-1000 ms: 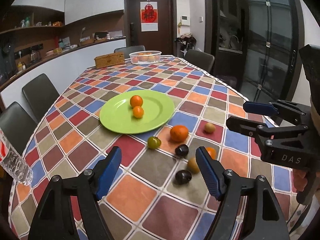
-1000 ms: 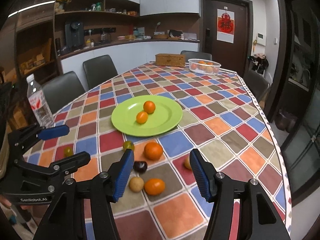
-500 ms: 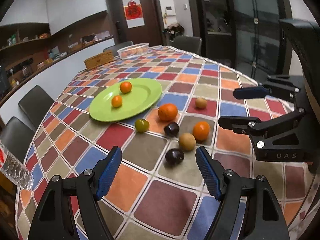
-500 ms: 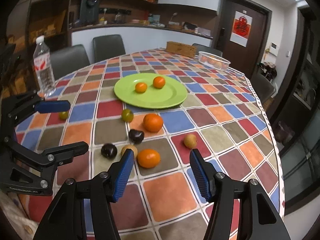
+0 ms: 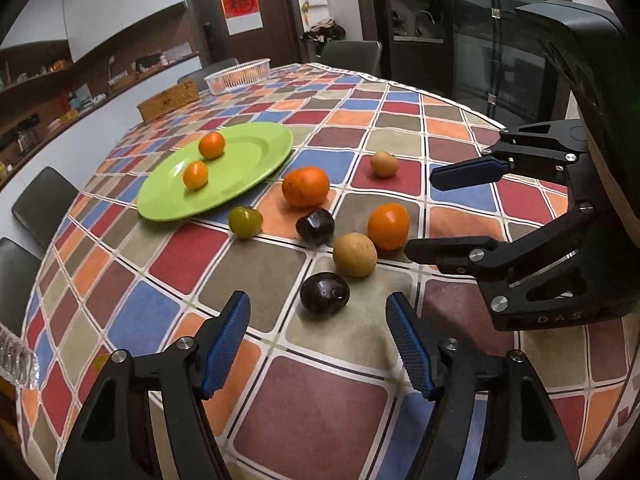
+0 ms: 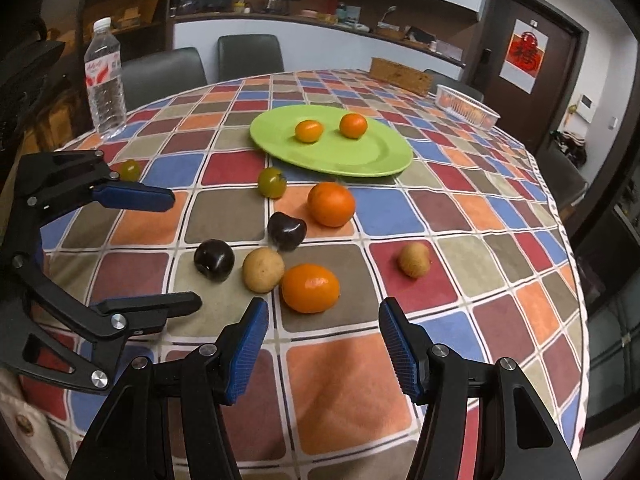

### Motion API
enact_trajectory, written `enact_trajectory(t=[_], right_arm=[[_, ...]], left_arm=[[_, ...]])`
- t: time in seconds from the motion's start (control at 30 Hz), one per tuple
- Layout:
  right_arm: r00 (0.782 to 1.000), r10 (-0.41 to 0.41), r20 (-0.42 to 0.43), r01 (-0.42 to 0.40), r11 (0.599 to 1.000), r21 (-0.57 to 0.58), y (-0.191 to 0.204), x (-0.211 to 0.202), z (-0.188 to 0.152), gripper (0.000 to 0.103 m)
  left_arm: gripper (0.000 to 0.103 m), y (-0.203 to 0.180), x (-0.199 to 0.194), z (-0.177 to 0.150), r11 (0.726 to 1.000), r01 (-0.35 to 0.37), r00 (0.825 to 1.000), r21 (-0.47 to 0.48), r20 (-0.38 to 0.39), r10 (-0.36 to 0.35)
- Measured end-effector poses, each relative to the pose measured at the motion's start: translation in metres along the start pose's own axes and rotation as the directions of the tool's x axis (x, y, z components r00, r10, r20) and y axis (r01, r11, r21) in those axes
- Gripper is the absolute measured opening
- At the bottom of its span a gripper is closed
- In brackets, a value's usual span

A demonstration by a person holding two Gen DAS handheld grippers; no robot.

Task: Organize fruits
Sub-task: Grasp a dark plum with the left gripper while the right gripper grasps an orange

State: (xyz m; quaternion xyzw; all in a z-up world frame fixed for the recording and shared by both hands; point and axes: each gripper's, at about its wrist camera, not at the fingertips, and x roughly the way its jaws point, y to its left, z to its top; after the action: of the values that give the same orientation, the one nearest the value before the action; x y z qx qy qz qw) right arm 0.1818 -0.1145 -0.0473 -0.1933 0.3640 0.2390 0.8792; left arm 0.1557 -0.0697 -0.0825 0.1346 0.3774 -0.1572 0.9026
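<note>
A green plate (image 5: 248,168) (image 6: 360,160) holds two small oranges (image 5: 211,145) (image 6: 309,131). Loose fruit lies in front of it on the checked tablecloth: two larger oranges (image 5: 306,186) (image 6: 310,288), two dark plums (image 5: 324,293) (image 6: 214,260), two tan fruits (image 5: 355,254) (image 6: 263,269) and a green tomato (image 5: 245,221) (image 6: 272,182). My left gripper (image 5: 318,344) is open and empty, just short of the near plum. My right gripper (image 6: 322,344) is open and empty, just short of the near orange. Each gripper also shows in the other's view, the right (image 5: 460,216) and the left (image 6: 172,248).
A water bottle (image 6: 105,80) stands at the table's left edge, with another green tomato (image 6: 129,170) near it. A wicker box (image 5: 168,100) and a white basket of fruit (image 5: 238,76) stand at the far side. Chairs surround the table.
Both grippers have moved down and forward toward the loose fruit, which now looms larger. Both stay open. No fruit has moved.
</note>
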Motion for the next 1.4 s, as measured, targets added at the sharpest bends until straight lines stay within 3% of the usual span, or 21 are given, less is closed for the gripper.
enact_trajectory(t=[0.53, 0.87, 1.0, 1.4], right_arm=[[0.998, 0.053, -0.026, -0.053, 0.998, -0.028, -0.002, 0.021, 0.002, 0.047], [0.997, 0.07, -0.029, -0.07, 0.997, -0.019, -0.002, 0.028, 0.004, 0.042], [0.996, 0.079, -0.03, -0.079, 0.997, -0.002, -0.003, 0.029, 0.005, 0.037], [0.998, 0.067, -0.015, -0.067, 0.997, 0.045, -0.006, 0.015, 0.004, 0.036]], left_arm=[[0.048, 0.002, 0.018, 0.005, 0.999, 0.049, 0.998, -0.019, -0.039, -0.05], [0.029, 0.006, 0.027, 0.007, 0.997, 0.062, 0.996, -0.048, -0.058, -0.065], [0.029, 0.007, 0.028, 0.008, 0.996, 0.064, 0.996, -0.055, -0.06, -0.067], [0.029, 0.008, 0.013, 0.014, 0.994, 0.07, 0.997, -0.08, -0.024, -0.072]])
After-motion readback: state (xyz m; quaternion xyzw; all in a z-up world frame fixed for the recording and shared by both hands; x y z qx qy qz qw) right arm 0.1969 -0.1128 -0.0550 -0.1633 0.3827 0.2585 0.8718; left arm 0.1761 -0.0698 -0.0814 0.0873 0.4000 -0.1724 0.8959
